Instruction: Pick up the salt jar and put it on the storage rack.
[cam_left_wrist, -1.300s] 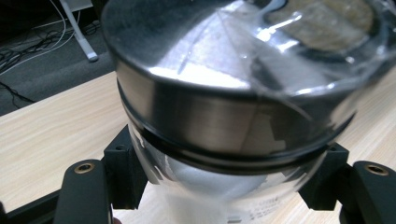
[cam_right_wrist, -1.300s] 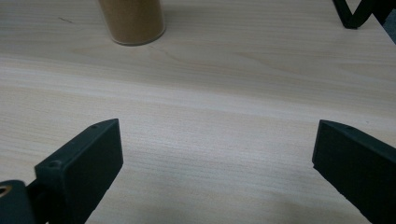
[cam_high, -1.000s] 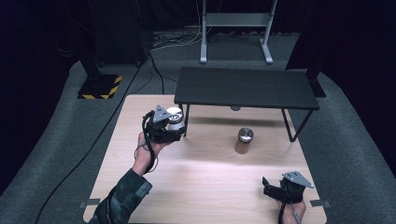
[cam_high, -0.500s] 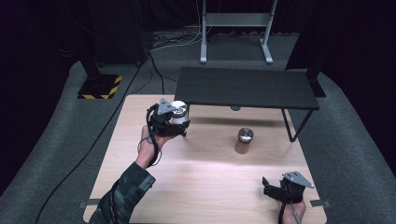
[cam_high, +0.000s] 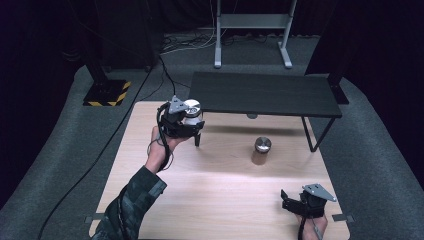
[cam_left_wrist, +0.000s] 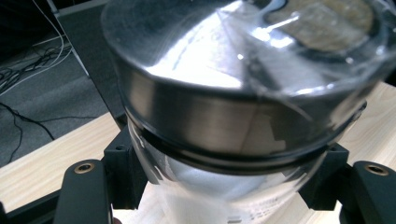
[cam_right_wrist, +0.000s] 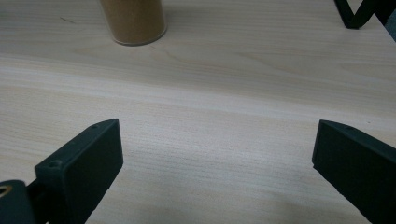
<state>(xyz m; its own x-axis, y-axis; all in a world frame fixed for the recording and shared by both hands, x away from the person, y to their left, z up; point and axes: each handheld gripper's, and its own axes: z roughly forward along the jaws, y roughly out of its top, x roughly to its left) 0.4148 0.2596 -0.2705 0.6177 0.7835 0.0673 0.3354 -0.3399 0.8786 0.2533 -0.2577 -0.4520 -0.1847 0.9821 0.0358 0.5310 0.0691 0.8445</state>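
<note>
My left gripper (cam_high: 192, 124) is shut on a clear jar with a silver metal lid (cam_high: 192, 108), held off the table near the front left corner of the low black shelf (cam_high: 264, 93). In the left gripper view the jar (cam_left_wrist: 243, 93) sits very close between the two black jaws, its lid band and glass wall plain. A second jar (cam_high: 261, 150), silver-lidded with brown contents, stands on the table in front of the shelf. My right gripper (cam_high: 287, 200) rests low at the table's near right, open, with bare wood between its jaws; the brown jar (cam_right_wrist: 133, 18) stands ahead of it.
The light wooden table (cam_high: 210, 200) has the black shelf on thin legs along its far edge; one leg (cam_right_wrist: 359, 14) shows at the top right of the right gripper view. Cables (cam_high: 165, 65) and a stand base lie on the grey floor behind.
My left gripper has carried the lidded jar up and to the right, toward the shelf's left corner. The right gripper and the brown jar have stayed put.
</note>
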